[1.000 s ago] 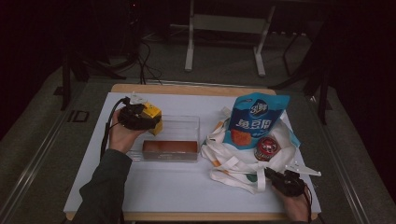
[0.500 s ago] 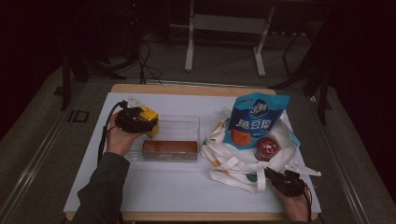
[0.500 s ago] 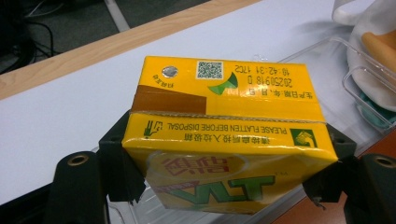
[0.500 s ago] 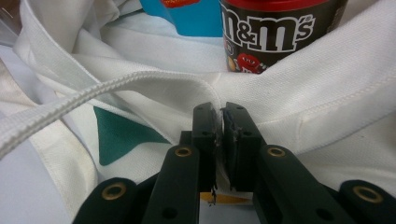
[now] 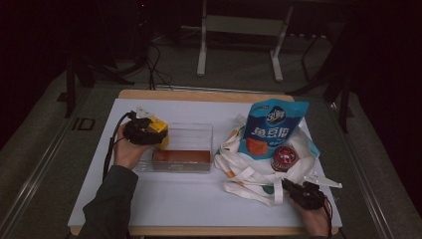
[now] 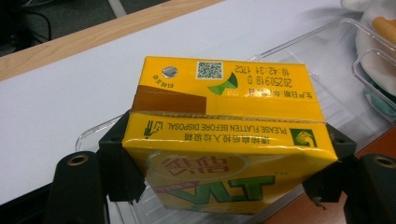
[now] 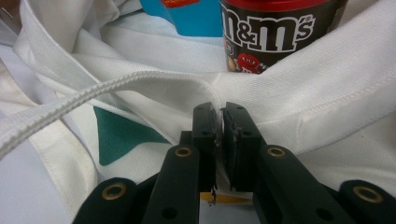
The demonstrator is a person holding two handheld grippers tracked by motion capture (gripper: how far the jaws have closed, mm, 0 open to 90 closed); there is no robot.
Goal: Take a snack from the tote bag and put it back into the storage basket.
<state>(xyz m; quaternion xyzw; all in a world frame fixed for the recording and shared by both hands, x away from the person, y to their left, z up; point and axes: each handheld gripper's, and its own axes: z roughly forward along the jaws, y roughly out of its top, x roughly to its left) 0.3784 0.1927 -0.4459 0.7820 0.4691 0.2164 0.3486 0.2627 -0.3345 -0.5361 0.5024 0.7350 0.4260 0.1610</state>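
My left gripper (image 5: 149,133) is shut on a yellow drink carton (image 5: 158,128), held at the left end of a clear plastic tray (image 5: 191,137). In the left gripper view the carton (image 6: 224,112) sits gripped by its sides between the jaws of the left gripper (image 6: 223,168), above the tray (image 6: 327,46). A brown bar (image 5: 181,157) lies in the tray. My right gripper (image 5: 293,189) is shut on the edge of a white tote bag (image 5: 249,174). In the right gripper view the right gripper (image 7: 218,122) pinches the white tote bag (image 7: 289,102) below an M&M's can (image 7: 280,32).
A blue snack bag (image 5: 271,128) and the M&M's can (image 5: 284,158) rest on the tote bag. A bag strap (image 7: 116,91) runs across the fabric. The white table top (image 5: 174,199) ends at a wooden edge; a metal stand (image 5: 239,30) is beyond it.
The left gripper with the carton has shifted slightly nearer over the tray's left end. The right gripper has stayed where it was, shut on the bag.
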